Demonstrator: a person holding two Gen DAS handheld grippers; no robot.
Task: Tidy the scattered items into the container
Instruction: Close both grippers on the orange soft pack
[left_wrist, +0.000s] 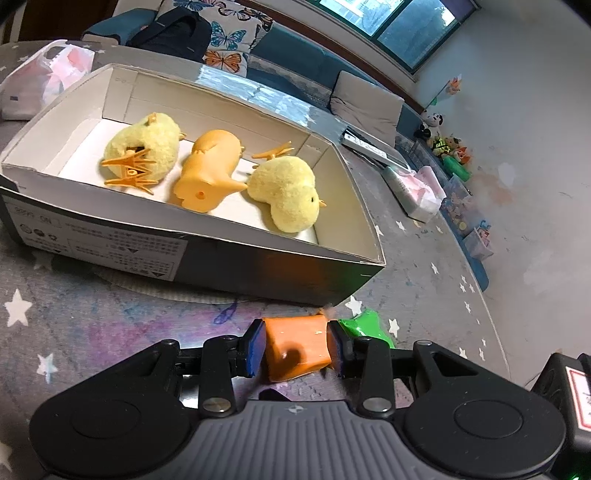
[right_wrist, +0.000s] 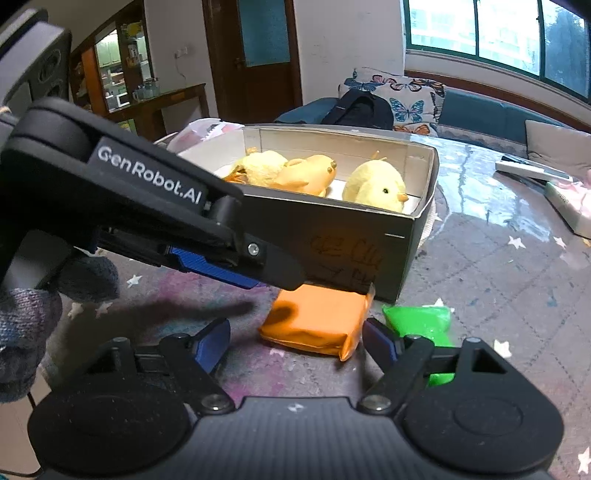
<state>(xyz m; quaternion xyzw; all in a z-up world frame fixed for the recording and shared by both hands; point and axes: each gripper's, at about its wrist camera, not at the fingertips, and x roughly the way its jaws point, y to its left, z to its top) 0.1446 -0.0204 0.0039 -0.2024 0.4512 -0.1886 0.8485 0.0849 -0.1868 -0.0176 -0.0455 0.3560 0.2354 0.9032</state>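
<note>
The left claw (left_wrist: 295, 349) is clenched on an orange packet (left_wrist: 297, 347), its blue pads pressing both sides, low over the bench (left_wrist: 92, 314), just in front of the cardboard box (left_wrist: 221, 258). In the right wrist view the same claw's arm reads "GenRobot.AI" in white, and dark handwriting on the box's near wall is too blurred to read; the printed label on the box's other side is also illegible. The right claw (right_wrist: 295, 341) stands released, its pads apart on either side of the packet's near end without touching it. A green packet (right_wrist: 417, 319) lies at about 3 o'clock of the orange one, just beside it. Inside the box lie 2 fluffy yellow chicks (left_wrist: 291, 192) and 1 orange plastic chick (left_wrist: 207, 170). The bench wears a grey cover printed with white stars under a glossy sheet. Beyond stand a butterfly-print cushion (right_wrist: 402, 99), a black bag (right_wrist: 358, 107), a brown door (right_wrist: 255, 51) and wide windows (right_wrist: 498, 29).
</note>
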